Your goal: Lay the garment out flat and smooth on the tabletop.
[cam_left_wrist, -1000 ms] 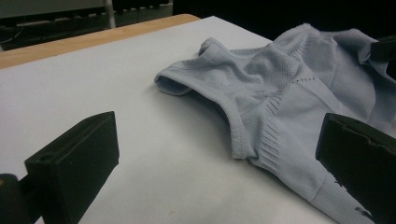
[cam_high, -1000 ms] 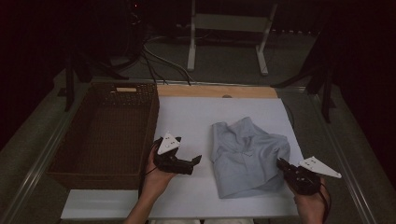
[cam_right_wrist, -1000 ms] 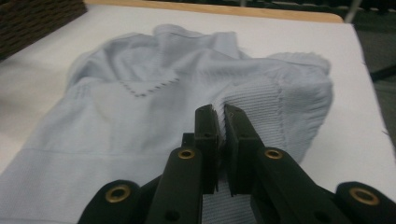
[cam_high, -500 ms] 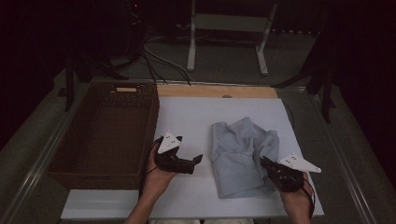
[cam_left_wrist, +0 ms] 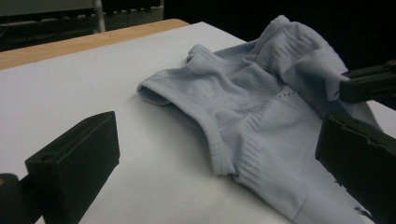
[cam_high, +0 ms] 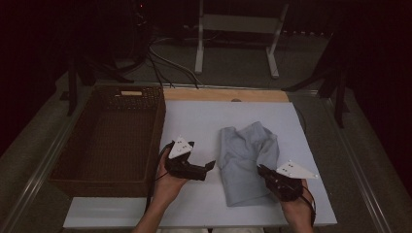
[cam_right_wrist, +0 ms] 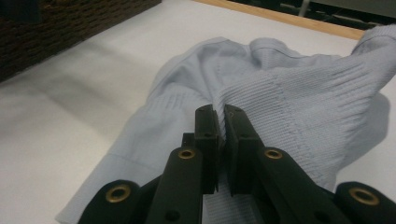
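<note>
Ribbed blue fabric of the garment (cam_right_wrist: 299, 107) sits pinched in the right tongs (cam_right_wrist: 220, 122), a bite the high view blurs; left tongs (cam_left_wrist: 224, 154) gape wide.

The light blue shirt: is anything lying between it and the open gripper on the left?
Nothing visible does. Between the left gripper and the light blue shirt lies bare white table; its jaws stand wide apart and point at the cloth. The right gripper already pinches a fold of the shirt. The wicker basket sits aside, left.
</note>
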Available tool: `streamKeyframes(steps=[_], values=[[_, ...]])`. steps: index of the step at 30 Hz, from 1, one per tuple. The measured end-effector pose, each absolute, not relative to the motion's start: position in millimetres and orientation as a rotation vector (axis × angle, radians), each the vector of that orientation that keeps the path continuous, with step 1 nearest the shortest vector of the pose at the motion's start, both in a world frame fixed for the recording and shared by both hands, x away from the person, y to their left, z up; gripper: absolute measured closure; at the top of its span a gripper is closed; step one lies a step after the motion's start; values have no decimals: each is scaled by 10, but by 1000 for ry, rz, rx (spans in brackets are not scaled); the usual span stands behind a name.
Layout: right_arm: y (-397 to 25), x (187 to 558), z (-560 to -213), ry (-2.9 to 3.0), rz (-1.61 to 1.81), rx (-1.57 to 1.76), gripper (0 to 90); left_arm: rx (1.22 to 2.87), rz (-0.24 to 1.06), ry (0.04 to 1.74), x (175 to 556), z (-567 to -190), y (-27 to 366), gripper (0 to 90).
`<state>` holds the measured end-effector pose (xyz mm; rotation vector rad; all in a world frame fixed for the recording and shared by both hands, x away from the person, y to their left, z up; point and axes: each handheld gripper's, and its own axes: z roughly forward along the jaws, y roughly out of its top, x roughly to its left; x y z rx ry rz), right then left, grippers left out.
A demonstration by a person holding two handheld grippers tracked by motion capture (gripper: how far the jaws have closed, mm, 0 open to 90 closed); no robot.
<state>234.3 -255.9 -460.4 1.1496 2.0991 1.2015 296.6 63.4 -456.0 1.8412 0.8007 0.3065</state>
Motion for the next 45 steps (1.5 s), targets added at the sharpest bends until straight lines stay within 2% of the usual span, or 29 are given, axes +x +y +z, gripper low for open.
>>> streamKeyframes(steps=[34,45], values=[[-2196,2266,-4691,2206,1248,1056,853,1860,235,705,3123,-4445,6,15],[-2081,2230,-4706,2233,1264,1012,853,1895,169,745,3197,-4414,-188,21]])
